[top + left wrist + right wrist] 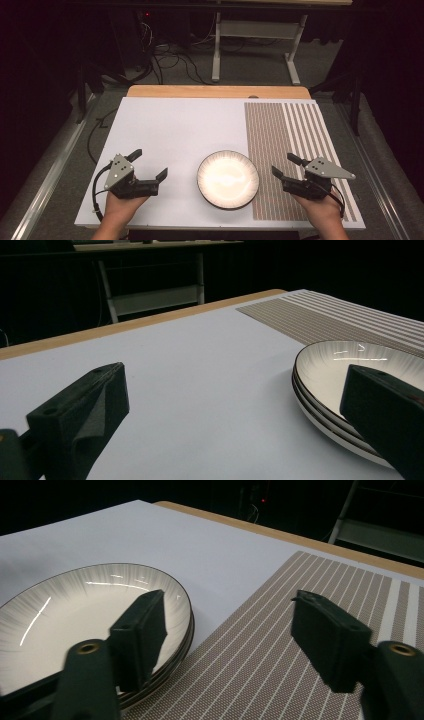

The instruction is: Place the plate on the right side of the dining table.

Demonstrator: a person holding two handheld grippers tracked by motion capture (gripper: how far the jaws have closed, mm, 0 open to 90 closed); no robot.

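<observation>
White glazed plates (pixel 228 179) with fine dark ribbing at the rim lie stacked, at least two deep, near the front middle of the white-covered desk (pixel 175 130), their right edge just meeting the brown-striped woven placemat (pixel 280 150). That central spot probably lets either hand reach them. The left hand-held gripper (pixel 150 164) rests to their left, jaws spread and empty. The right hand-held gripper (pixel 289 166) sits over the placemat beside the rim, jaws partly apart with nothing between them. Bare desk lies behind and left of the stack; the front edge is near.
</observation>
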